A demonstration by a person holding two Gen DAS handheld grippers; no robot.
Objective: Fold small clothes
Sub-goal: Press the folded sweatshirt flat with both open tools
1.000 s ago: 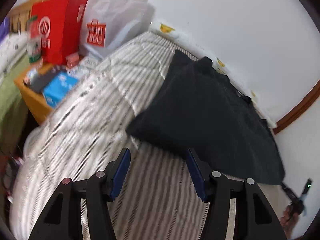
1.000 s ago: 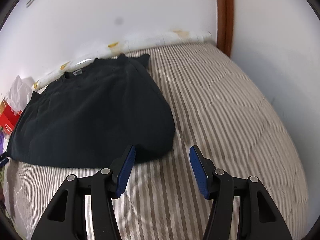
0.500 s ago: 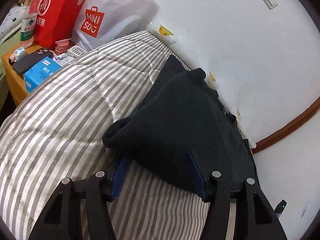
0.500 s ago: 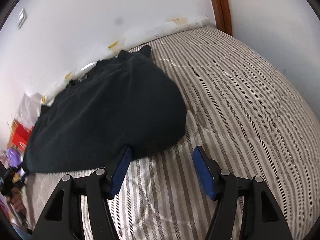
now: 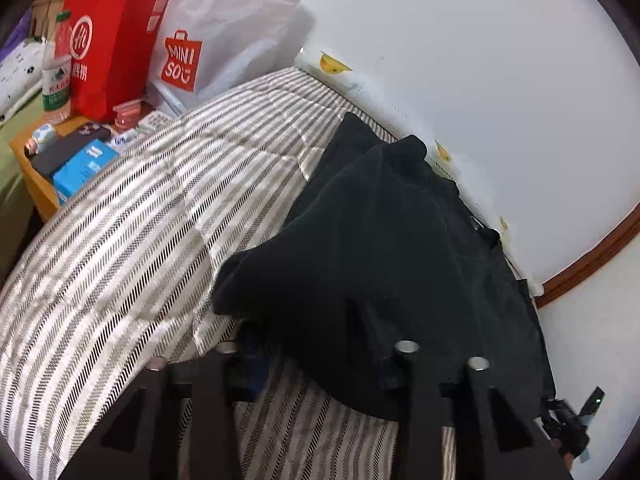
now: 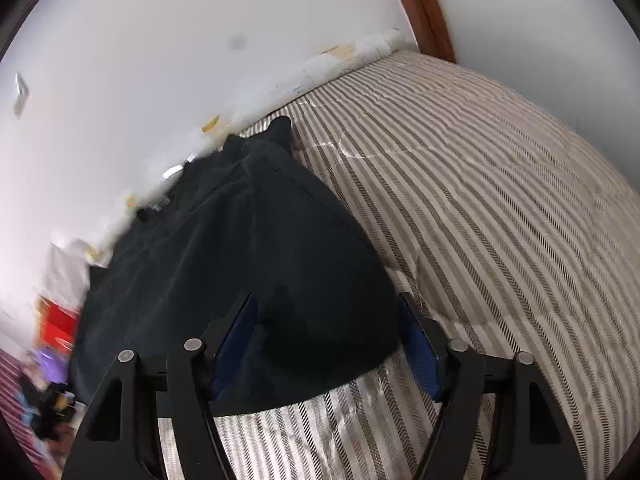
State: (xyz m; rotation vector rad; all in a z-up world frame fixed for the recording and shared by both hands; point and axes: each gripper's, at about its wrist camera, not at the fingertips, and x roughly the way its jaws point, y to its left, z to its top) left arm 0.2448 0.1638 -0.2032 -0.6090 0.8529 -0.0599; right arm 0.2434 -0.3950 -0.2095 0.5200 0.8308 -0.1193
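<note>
A black garment (image 5: pixel 392 240) lies on the striped bed (image 5: pixel 132 240) by the wall, its far part folded over itself. My left gripper (image 5: pixel 316 344) is open, its jaws on either side of the garment's near left corner, and the cloth partly covers the fingertips. In the right wrist view the garment (image 6: pixel 240 264) fills the middle. My right gripper (image 6: pixel 328 340) is open, its blue pads (image 6: pixel 420 340) straddling the garment's near right corner. Neither gripper has closed on the cloth.
A wooden bedside table (image 5: pixel 32 184) at the left holds a blue box (image 5: pixel 84 168), a dark phone, a bottle (image 5: pixel 58 80), a red bag (image 5: pixel 112 40) and a white Miniso bag (image 5: pixel 224 28). The wall (image 6: pixel 160 60) runs along the bed's far side. Striped bed (image 6: pixel 500 200) extends right.
Both grippers have moved forward onto the garment's near edge, so its corners now lie between the open jaws. The near edge has bunched up slightly.
</note>
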